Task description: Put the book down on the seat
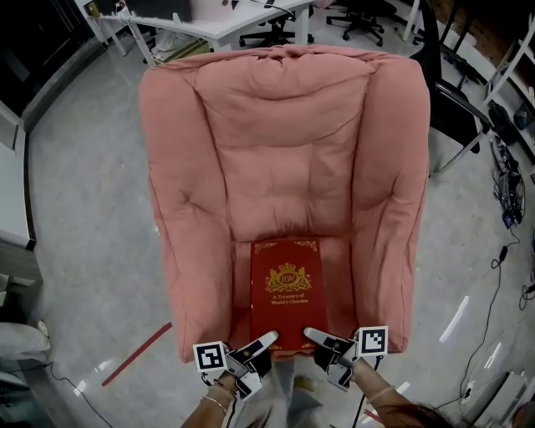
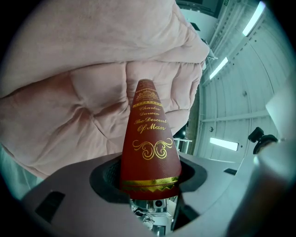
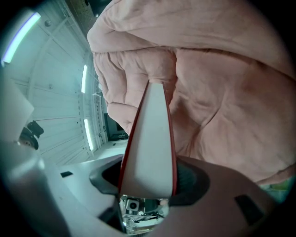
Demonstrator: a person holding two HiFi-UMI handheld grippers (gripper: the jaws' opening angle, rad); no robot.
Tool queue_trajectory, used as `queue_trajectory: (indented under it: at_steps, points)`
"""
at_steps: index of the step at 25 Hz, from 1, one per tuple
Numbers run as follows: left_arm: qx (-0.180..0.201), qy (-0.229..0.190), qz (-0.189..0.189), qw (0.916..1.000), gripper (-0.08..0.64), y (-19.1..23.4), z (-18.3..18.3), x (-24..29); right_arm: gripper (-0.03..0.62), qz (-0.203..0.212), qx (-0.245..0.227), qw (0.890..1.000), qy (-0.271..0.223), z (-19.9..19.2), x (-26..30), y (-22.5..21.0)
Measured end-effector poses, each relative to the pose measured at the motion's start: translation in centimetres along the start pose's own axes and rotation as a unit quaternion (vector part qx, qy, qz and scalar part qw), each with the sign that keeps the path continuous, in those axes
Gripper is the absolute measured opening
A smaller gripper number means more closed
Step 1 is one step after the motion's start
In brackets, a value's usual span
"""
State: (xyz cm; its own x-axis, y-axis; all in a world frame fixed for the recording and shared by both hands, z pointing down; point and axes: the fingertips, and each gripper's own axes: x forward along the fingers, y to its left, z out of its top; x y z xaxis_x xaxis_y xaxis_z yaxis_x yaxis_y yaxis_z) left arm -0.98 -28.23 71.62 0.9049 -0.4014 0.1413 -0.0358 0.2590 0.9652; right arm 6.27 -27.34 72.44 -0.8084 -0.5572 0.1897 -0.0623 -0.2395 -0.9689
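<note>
A red book with gold print lies flat over the seat of a pink padded armchair, its near edge at the seat's front. I cannot tell whether it rests on the cushion. My left gripper is shut on the near left corner and my right gripper on the near right corner. In the left gripper view the book's spine runs away from the left gripper toward the cushion. In the right gripper view the white page edge rises out of the right gripper.
A white desk and office chairs stand behind the armchair. A black chair is at the right, with cables on the floor. A red tape strip marks the floor at the left.
</note>
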Motion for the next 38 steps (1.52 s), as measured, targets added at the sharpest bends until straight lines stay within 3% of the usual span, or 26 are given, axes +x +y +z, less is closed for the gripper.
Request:
queue_trajectory:
  at_steps: [21,33,38]
  points:
    - [-0.016,0.002,0.021,0.9996,0.238,3.8,1.4,1.7,0.264,-0.015,0.019,0.999,-0.036,2.0,0.7,-4.0]
    - [-0.024,0.012,0.058,0.998,0.242,5.4,1.2,2.1,0.267,-0.037,-0.001,0.999,-0.034,2.2,0.7,-5.3]
    - [-0.008,0.023,0.083,0.9962,0.256,6.5,0.9,1.8,0.273,-0.053,-0.001,0.998,-0.032,1.7,0.8,-6.1]
